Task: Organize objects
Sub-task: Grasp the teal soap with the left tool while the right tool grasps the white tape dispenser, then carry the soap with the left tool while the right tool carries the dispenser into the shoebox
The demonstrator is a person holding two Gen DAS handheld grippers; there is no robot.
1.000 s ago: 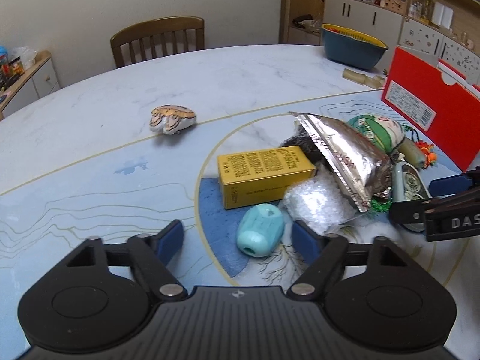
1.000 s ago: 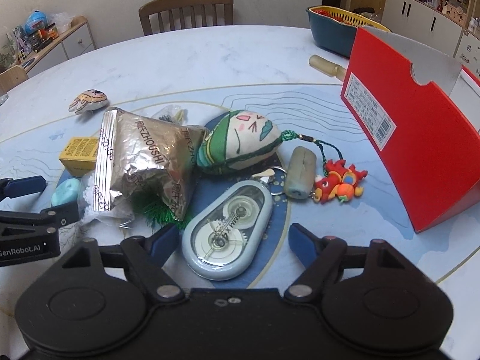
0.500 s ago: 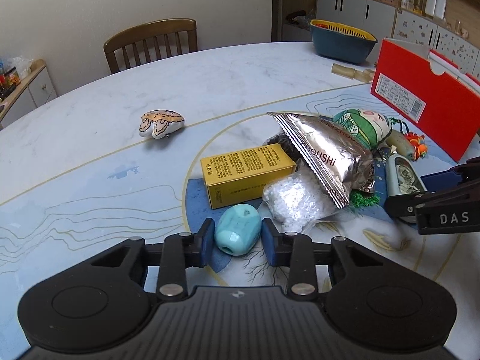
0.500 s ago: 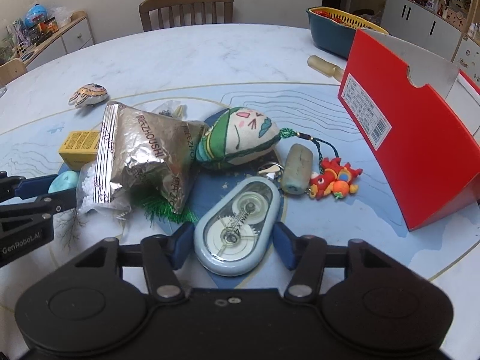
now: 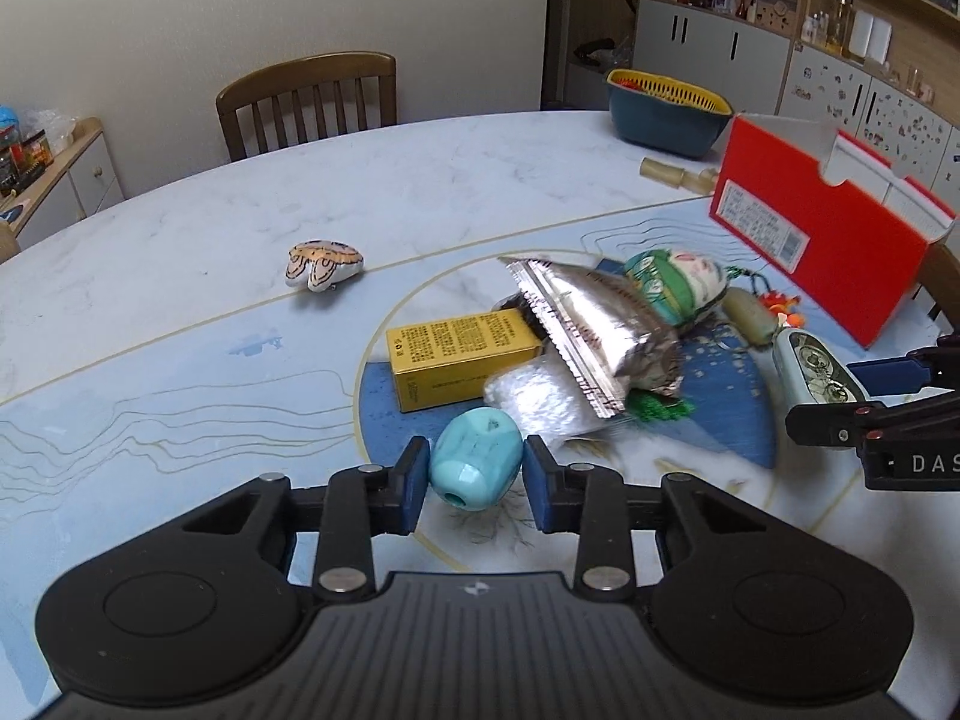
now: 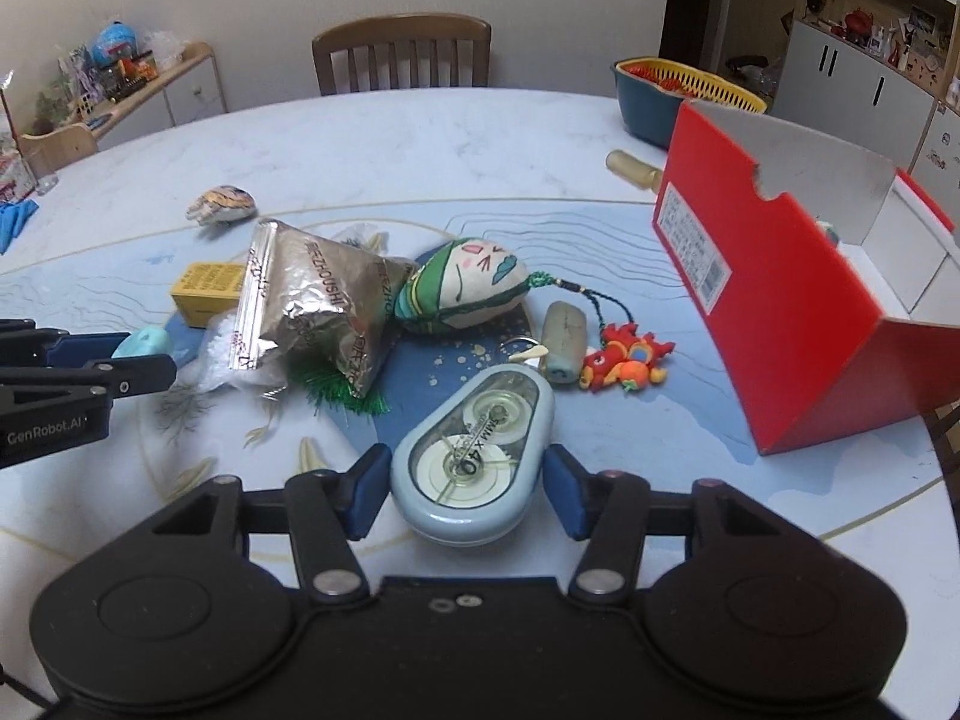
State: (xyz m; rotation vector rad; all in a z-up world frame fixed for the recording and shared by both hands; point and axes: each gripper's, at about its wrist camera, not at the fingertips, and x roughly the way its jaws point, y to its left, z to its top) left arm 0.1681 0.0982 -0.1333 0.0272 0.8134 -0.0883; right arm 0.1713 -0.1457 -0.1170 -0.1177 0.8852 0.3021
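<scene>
**Left wrist and right wrist views: both grippers closed on a piece from the pile**

Left wrist view first, nearest to us: our left gripper [image 5: 476,476] has its blue pads pressed on either side of a turquoise barrel-shaped bead [image 5: 477,465], gripped fully; beyond it lie a clear crinkled bag [image 5: 540,396] and a yellow box [image 5: 459,357], touching one another in the middle of the table [image 5: 180,360]; a silver foil packet [image 5: 591,333] leans over both; further out, alone toward the far edge, sits a small striped shell-like toy [image 5: 324,264].

From the right wrist view, our right gripper [image 6: 465,492] is closed about halfway on a pale blue correction tape dispenser [image 6: 474,462]; its jaws have just been closing, and the pads now meet the dispenser's sides; just past it lie a grey-green cylinder [image 6: 564,339] and a red dragon charm [image 6: 627,357], side by side; a green-and-white stuffed doll [image 6: 465,288] rests beyond them, touching the foil packet; a red box [image 6: 774,312] stands open near the right edge of the table; a blue basket with a yellow liner [image 6: 672,102] sits at the far edge, with a wooden chair [image 6: 402,54] behind the table.
</scene>
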